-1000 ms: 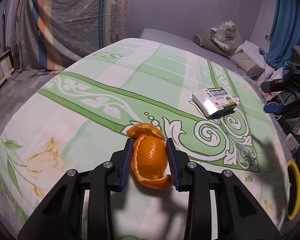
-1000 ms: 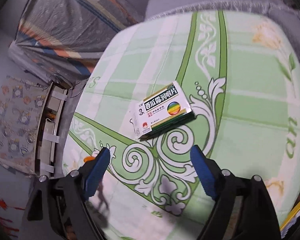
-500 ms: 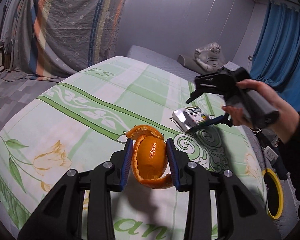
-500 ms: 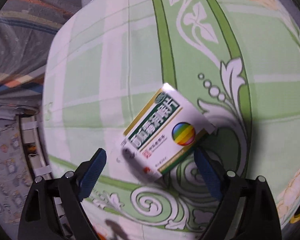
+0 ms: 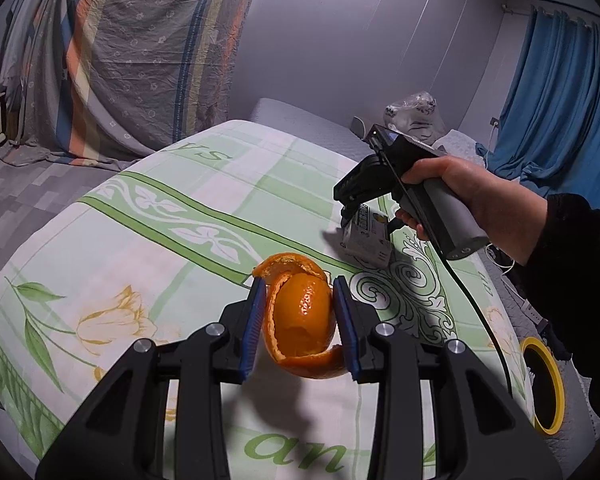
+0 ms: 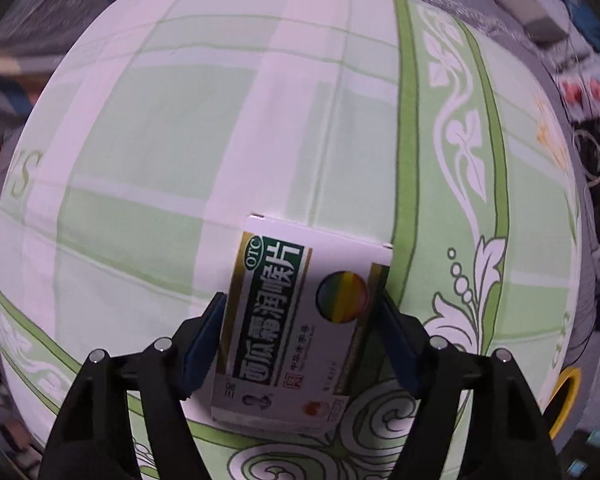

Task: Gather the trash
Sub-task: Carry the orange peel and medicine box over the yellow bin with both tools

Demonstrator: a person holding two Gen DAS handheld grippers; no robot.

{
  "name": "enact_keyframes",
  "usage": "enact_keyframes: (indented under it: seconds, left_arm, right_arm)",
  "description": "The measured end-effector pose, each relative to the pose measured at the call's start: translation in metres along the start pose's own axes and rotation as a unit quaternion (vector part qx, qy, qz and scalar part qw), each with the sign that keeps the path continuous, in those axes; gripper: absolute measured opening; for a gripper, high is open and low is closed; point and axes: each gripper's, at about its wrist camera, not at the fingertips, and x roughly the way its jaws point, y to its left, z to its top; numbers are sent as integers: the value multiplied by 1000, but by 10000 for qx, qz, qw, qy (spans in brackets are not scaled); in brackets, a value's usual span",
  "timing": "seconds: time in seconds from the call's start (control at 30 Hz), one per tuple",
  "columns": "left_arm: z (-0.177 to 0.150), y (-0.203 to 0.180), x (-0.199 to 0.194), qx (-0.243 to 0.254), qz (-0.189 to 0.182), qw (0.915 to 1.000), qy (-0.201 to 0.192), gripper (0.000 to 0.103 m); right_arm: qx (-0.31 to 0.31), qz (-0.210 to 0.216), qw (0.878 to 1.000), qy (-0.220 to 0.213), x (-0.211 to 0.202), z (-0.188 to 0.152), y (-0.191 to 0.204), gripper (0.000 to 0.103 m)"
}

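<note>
My left gripper (image 5: 300,292) is shut on an orange peel (image 5: 300,320) and holds it above the green-patterned bedspread (image 5: 160,240). A white and green medicine box (image 6: 296,328) lies flat on the bedspread. My right gripper (image 6: 300,320) is open and lowered over the box, one blue pad on each long side; I cannot tell whether the pads touch it. In the left wrist view the right gripper (image 5: 354,210) is held by a hand just over the box (image 5: 366,238).
A yellow-rimmed bin (image 5: 542,384) stands on the floor beside the bed's right edge; it also shows in the right wrist view (image 6: 566,396). Pillows and a plastic-wrapped item (image 5: 412,114) lie at the head. A draped cloth (image 5: 120,60) hangs at left.
My right gripper has come down onto the medicine box and now straddles it. My left gripper has lifted slightly with the orange peel still held.
</note>
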Motion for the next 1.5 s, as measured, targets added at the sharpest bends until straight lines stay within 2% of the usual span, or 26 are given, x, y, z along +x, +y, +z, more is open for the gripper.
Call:
enact_keyframes:
  seconds: [0.1,0.13,0.27,0.4,0.53,0.57,0.6,0.63,0.73,0.9,1.07,1.13,1.27,1.5]
  left_arm:
    - [1,-2,-3,-1,36,10000,-44,33]
    - [1,-5,-5,34,57,10000,-58,33]
    - [3,-12,-13,188,190,9995,-149,33]
    - [6,-27,-18,388,331,9982,-317,33]
    - [7,-57,-15,669,336,9964,-399,33]
    - [7,-65,-14,742,319,9959,-411,33]
    - [7,-79,-12,857,276,9950,-421,33]
    - [7,-88,-11,916,234,9947,-414,33]
    - [5,-130,-5,1209,-56,9918,-414,33]
    - [-5,-195,4,1555,-610,9854,-328,33]
    - [-23,-260,13,1943,-1128,9741,-255,33]
    - [-31,-287,19,2060,-1340,9692,-161,33]
    - [-43,-327,28,2226,-1675,9604,-63,33]
    - [-64,-386,38,2482,-2151,9445,41,33]
  right_arm:
    - [-213,29,9997,-93,-1,-8,1,68]
    - [-258,178,9995,-96,-4,-12,-2,67]
    - [-322,1167,9924,-221,-30,-40,-28,67]
    - [-503,1932,9787,-488,-63,-93,-64,67]
    - [-388,2566,9625,-792,-93,-152,-108,68]
    - [-345,2682,9589,-865,-100,-157,-115,68]
    - [-321,2752,9556,-1004,-108,-175,-132,68]
    - [-302,2782,9536,-1111,-113,-173,-137,68]
    - [-71,3030,9425,-1409,-129,-207,-171,68]
    - [438,3035,9333,-1869,-137,-255,-237,68]
    - [1094,2774,9280,-2234,-132,-297,-302,68]
    - [1325,2534,9264,-2448,-131,-315,-325,68]
    - [1883,2336,9138,-2738,-123,-346,-371,68]
    - [2659,1854,8943,-3084,-110,-387,-423,68]
